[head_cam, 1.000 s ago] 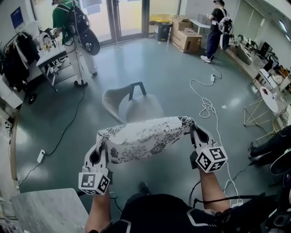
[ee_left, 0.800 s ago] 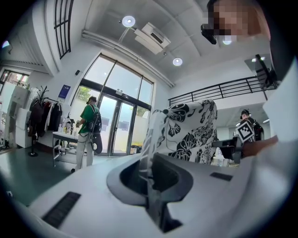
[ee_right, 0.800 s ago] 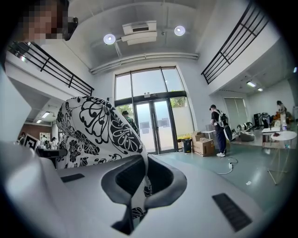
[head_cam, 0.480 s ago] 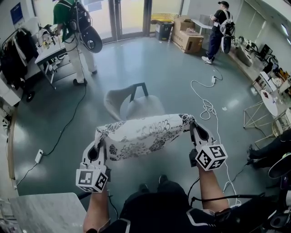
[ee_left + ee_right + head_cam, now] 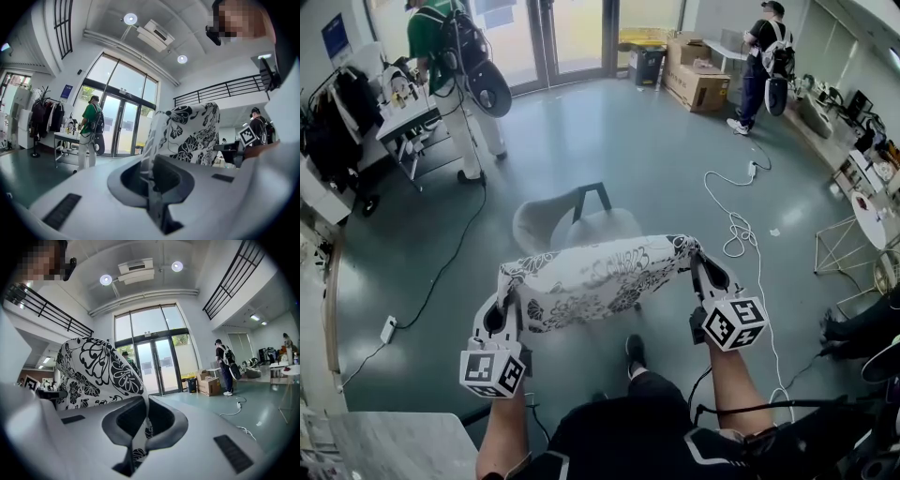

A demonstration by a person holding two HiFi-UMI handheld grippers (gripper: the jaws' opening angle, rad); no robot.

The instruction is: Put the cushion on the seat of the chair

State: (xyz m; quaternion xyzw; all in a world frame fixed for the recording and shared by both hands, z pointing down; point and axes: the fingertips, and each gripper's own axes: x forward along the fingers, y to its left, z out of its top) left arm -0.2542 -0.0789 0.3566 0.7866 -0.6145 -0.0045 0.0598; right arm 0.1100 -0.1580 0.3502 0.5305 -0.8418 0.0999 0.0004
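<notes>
Left gripper (image 5: 149, 185): I have its jaws pinched almost together on one short edge of the black-and-white floral fabric cushion (image 5: 598, 281), with the cloth running up between the pads. Right gripper (image 5: 137, 427): clamped the same way on the opposite edge.

The cushion hangs spread between the two grips, roughly level. It sits on the near side of the white moulded-shell chair with dark legs (image 5: 581, 223) and higher than its seat. In the head view its far edge overlaps the chair's front, but I judge that it is not yet over the seat.

Step in hand: the carry to the chair. To do it well I would:
- advance both grippers together, keeping the spread so the middle does not sag
- stop once the cushion is centred above the seat
- square its long side to the shell
- lower evenly, and part both pairs of jaws only when the seat bears the weight

A loose white cable (image 5: 741, 225) lies on the floor well to the right of the chair, outside my path.
</notes>
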